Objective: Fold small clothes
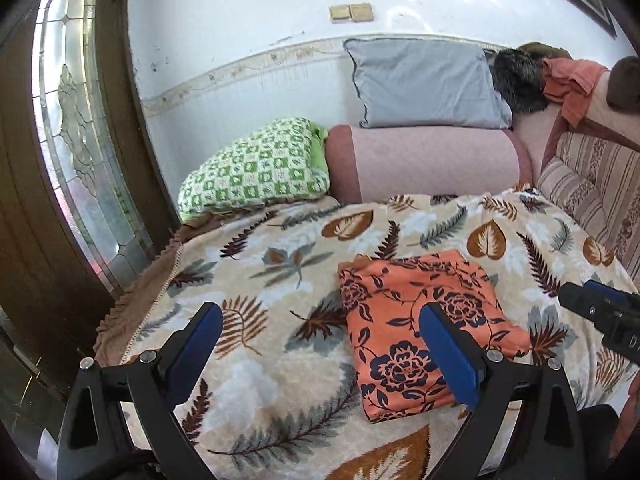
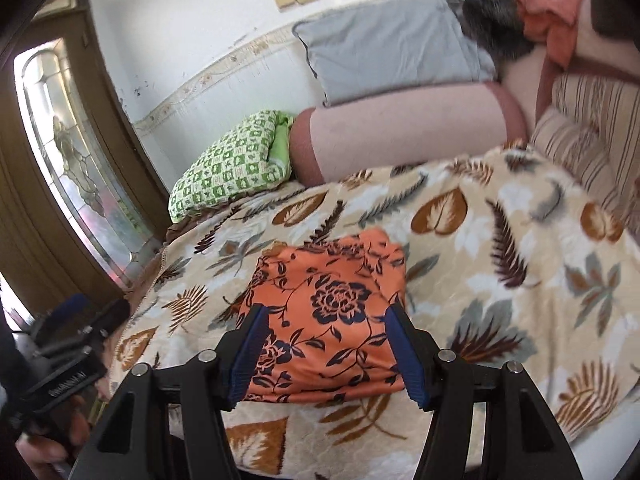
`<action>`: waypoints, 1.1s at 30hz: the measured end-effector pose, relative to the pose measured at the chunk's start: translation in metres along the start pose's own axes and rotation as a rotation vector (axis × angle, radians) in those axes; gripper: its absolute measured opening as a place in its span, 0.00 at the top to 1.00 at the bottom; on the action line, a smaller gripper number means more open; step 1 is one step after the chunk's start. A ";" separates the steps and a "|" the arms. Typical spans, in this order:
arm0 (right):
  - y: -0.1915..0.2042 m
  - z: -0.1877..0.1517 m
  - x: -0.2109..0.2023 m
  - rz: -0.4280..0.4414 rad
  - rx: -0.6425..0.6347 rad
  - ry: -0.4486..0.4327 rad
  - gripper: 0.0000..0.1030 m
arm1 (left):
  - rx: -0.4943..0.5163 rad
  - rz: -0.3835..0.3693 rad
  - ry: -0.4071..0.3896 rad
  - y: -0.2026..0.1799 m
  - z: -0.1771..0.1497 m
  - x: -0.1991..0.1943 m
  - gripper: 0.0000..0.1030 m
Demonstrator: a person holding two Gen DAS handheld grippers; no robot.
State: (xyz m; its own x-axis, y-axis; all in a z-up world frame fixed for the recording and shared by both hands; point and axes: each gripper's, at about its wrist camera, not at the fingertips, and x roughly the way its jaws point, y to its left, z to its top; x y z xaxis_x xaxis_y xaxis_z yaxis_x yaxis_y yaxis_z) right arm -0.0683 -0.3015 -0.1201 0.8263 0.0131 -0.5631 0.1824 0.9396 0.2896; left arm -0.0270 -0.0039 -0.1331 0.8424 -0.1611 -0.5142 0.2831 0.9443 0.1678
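An orange cloth with dark navy flowers (image 1: 416, 328) lies folded into a rough square on the leaf-patterned blanket (image 1: 280, 264). My left gripper (image 1: 320, 320) is open and empty, hovering over the blanket to the left of the cloth, with its right finger over the cloth's near edge. My right gripper (image 2: 324, 320) is open and empty, its two blue pads (image 2: 250, 344) standing on either side of the cloth (image 2: 324, 312) above its near half. The right gripper also shows in the left wrist view (image 1: 600, 312) at the right edge, and the left gripper in the right wrist view (image 2: 76, 328) at the lower left.
A green checkered folded blanket (image 1: 256, 168), a pink bolster (image 1: 424, 160) and a grey pillow (image 1: 424, 80) lie at the back against the white wall. Striped cushions (image 1: 592, 184) stand on the right. A wooden door with patterned glass (image 1: 76, 128) is at the left, beyond the bed's edge.
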 end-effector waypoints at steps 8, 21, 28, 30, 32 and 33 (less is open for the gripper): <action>0.011 0.001 -0.006 -0.025 -0.039 -0.036 0.38 | -0.082 0.052 -0.010 0.016 0.009 -0.012 0.02; 0.034 -0.005 0.005 -0.006 -0.078 -0.004 0.38 | -0.095 0.083 -0.073 0.031 0.014 -0.021 0.00; 0.038 -0.003 0.001 0.011 -0.073 -0.008 0.38 | -0.126 0.087 -0.069 0.041 0.016 -0.024 0.00; 0.039 -0.002 -0.002 0.015 -0.075 -0.019 0.38 | -0.122 0.109 -0.063 0.042 0.017 -0.024 0.00; 0.041 -0.001 -0.004 0.018 -0.082 -0.027 0.38 | -0.115 0.117 -0.061 0.043 0.016 -0.024 0.00; 0.042 -0.001 -0.005 0.020 -0.084 -0.029 0.38 | -0.115 0.121 -0.059 0.043 0.016 -0.023 0.00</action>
State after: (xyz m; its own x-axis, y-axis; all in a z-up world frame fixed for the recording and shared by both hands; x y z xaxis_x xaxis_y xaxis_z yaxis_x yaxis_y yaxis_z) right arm -0.0650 -0.2618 -0.1059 0.8445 0.0237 -0.5351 0.1212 0.9647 0.2339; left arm -0.0270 0.0363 -0.1004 0.8934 -0.0580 -0.4454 0.1269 0.9838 0.1265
